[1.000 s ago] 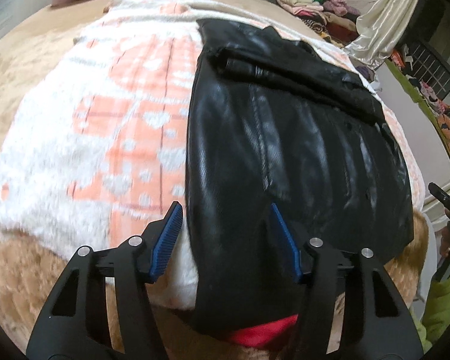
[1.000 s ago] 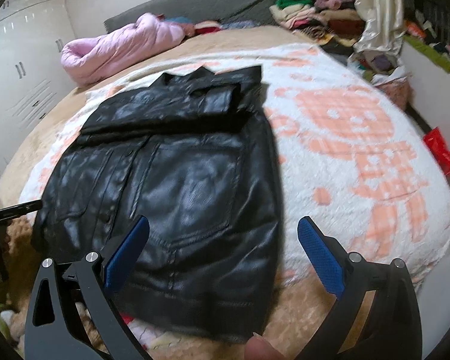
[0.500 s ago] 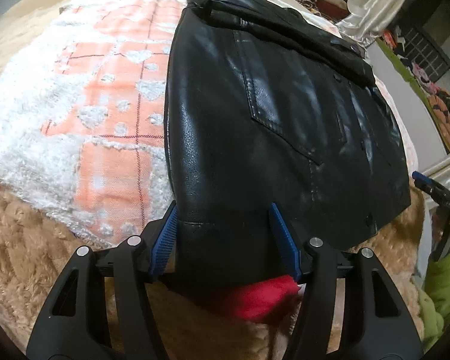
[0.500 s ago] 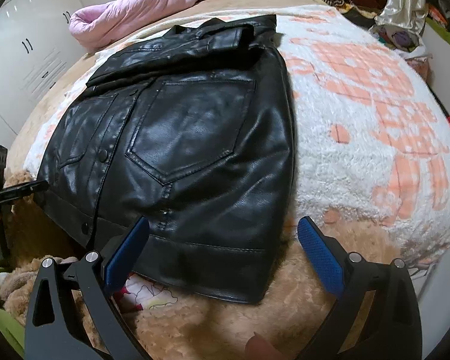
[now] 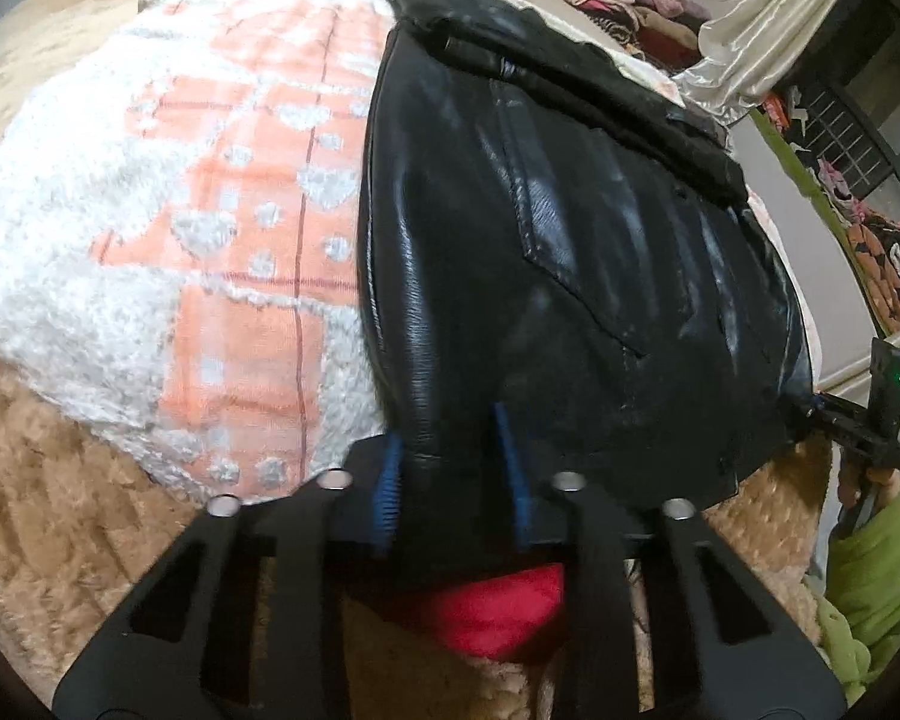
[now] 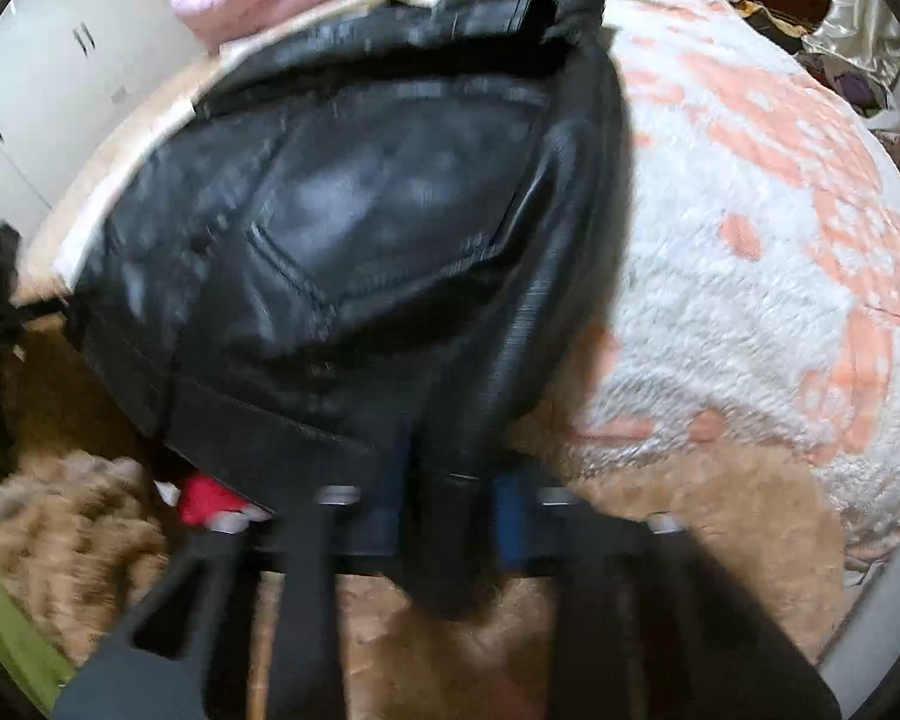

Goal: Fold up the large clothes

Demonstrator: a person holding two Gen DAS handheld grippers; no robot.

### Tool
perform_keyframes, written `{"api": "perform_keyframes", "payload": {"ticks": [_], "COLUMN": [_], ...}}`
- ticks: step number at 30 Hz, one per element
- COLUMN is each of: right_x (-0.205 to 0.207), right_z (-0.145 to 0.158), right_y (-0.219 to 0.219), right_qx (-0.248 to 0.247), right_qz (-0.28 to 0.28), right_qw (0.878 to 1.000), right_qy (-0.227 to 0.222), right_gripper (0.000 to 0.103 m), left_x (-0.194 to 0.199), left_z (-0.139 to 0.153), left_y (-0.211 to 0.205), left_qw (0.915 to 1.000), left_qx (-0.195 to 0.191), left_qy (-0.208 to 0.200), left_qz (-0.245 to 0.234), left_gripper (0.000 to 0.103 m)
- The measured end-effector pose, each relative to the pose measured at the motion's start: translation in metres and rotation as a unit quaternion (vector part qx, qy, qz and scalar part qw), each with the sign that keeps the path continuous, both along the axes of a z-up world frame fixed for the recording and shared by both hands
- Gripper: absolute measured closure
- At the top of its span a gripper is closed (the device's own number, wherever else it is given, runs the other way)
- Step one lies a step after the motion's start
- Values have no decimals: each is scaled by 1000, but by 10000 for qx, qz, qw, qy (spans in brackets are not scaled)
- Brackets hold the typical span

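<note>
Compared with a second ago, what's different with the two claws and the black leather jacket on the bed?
Both claws dropped onto the near hem of the black leather jacket and are closing. The left claw now pinches one hem corner, and the right claw pinches the other; before, both stood open above it. The jacket remains spread flat on the white-and-orange fluffy blanket.

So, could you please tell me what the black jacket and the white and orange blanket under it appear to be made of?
The black jacket looks like leather or faux leather: smooth, with a soft sheen, fine grain and stitched pocket seams; which of the two cannot be told. The white and orange blanket looks like plush fleece, matte, with a fuzzy raised pile.
</note>
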State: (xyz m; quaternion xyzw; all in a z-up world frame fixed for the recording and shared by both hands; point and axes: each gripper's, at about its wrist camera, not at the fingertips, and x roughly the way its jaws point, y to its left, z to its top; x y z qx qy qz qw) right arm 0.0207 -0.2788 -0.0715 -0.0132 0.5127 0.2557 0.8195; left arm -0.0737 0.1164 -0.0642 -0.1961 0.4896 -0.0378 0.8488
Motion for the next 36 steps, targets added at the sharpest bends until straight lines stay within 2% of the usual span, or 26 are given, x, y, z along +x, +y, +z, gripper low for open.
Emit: {"api": "perform_keyframes", "payload": {"ticks": [2,4,12,20,24,36], "right_x": [-3,-8,13,55,88,167], "right_z": [15,33,83,133,141,141], "right_y": [-7,-14,-33,-39,-37,-25], "right_qx": [412,874,2123,2525,2643,2851], "right_qz": [32,47,-453,-818,-1028,-1577], "right_qw": [9990,9953,9709,9501,9429,9312], "right_qy": [-154,-407,-1009,-1636,-1746,-1635], "right_gripper": [90,90,90,91,91,90], "left_x": [-2,-3,16,57,82,161], "left_z": [10,24,75,131,143,143], "left_y": [3,2,0,15,22,40], "left_qw": [9999,9992,9940,9838,9808,9804], "left_qx": [-60,-105,-157,-241,-333,-512], "left_qy": [-147,-383,-1047,-1770,-1923,-1871], "left_qz": [-28,-109,-291,-157,-56,336], "left_gripper": [96,97,98,98,97,97]}}
